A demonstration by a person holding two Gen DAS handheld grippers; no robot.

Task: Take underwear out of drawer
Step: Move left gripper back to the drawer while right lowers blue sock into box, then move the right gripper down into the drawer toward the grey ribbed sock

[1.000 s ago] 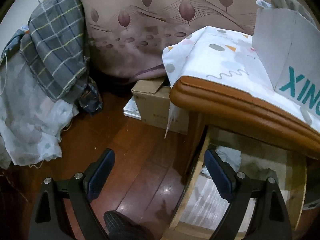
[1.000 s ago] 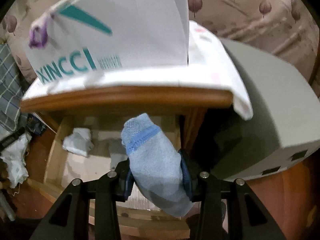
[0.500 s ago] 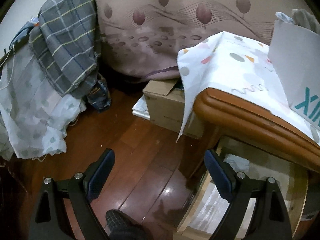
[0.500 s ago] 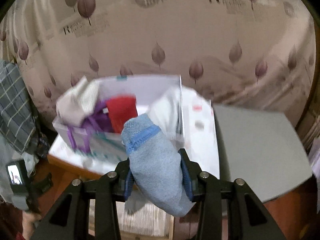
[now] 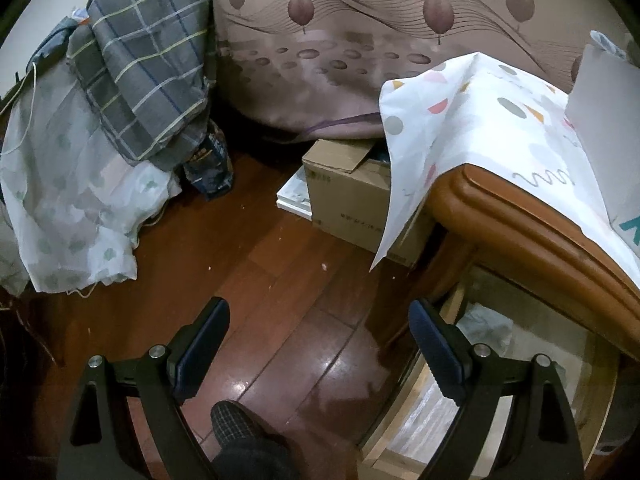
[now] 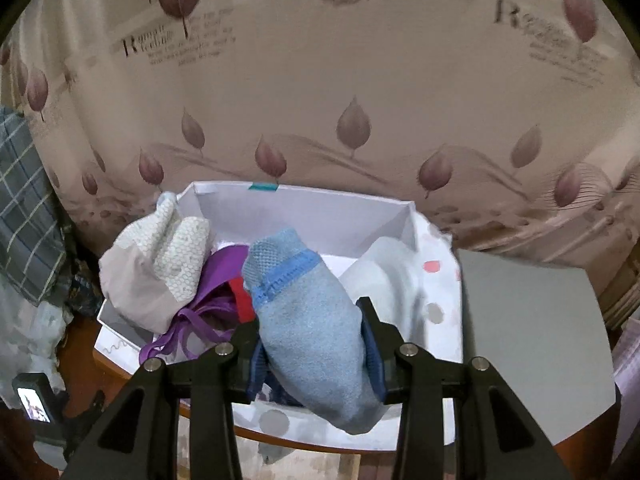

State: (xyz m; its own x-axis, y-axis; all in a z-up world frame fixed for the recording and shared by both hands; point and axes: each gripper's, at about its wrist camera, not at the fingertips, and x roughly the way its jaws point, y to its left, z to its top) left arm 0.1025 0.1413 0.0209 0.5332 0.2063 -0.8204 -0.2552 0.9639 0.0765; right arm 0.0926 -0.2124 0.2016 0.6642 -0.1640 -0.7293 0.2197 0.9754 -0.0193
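My right gripper is shut on a rolled light-blue piece of underwear with a darker blue band. It holds it above a white box on the nightstand top. The box holds a beige-and-white garment, a purple one and a red one. My left gripper is open and empty above the wooden floor, left of the open drawer. A pale cloth lies inside the drawer.
The wooden nightstand carries a dotted white cloth. A cardboard box stands on the floor beside it. Plaid and white fabrics hang at the left. A grey slab lies right of the white box. A patterned curtain hangs behind.
My right gripper rose with the blue underwear from over the drawer to above the white box. My left gripper drifted left, away from the drawer, still open.
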